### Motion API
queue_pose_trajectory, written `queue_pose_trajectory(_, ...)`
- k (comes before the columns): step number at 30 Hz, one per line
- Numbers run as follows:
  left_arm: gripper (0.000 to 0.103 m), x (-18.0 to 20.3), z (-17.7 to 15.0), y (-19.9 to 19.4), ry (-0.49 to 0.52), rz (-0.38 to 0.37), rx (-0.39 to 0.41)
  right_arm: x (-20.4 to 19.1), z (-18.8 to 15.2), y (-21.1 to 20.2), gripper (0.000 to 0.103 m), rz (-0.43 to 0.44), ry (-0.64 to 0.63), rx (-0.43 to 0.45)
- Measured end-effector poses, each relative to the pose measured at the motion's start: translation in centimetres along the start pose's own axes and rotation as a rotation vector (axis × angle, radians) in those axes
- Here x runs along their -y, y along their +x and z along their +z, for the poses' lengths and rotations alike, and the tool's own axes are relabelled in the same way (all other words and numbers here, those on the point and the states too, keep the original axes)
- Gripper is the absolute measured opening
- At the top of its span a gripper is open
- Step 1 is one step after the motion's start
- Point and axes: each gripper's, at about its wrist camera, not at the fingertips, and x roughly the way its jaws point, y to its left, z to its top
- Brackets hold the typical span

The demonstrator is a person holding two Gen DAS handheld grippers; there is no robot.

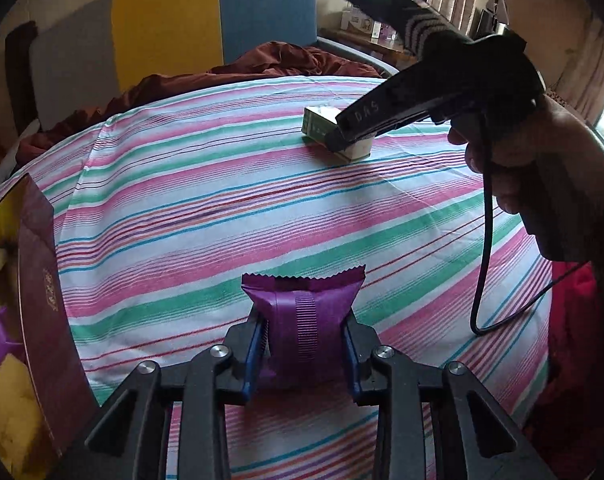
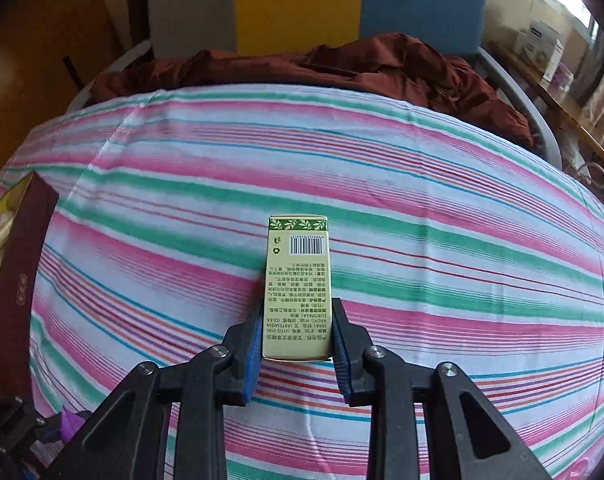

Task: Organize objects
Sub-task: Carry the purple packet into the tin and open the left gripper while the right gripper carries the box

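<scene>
My left gripper (image 1: 305, 330) is shut on a purple snack packet (image 1: 304, 320) and holds it just above the striped cloth. My right gripper (image 2: 296, 322) is shut on the near end of a cream and green carton (image 2: 297, 286) that lies flat on the cloth. In the left wrist view that carton (image 1: 322, 124) shows at the far right of the table, half hidden under the right gripper (image 1: 344, 138). A maroon box (image 1: 41, 280) with a yellow inside stands open at the left; it also shows in the right wrist view (image 2: 19, 276).
The striped cloth (image 1: 221, 200) covers a round table. A dark red cloth (image 2: 382, 64) lies bunched at its far edge before a grey, yellow and blue chair (image 2: 302, 4). A black cable (image 1: 484, 260) hangs from the right gripper. A wooden shelf (image 2: 550, 80) stands at right.
</scene>
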Motion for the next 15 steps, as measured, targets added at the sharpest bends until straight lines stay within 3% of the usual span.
queue_pose_trajectory(15,0.032,-1.1,-0.8,-1.4,-0.019,0.007,0.044,-0.9,-0.5,0.2,0.029,-0.068,-0.045,0.022)
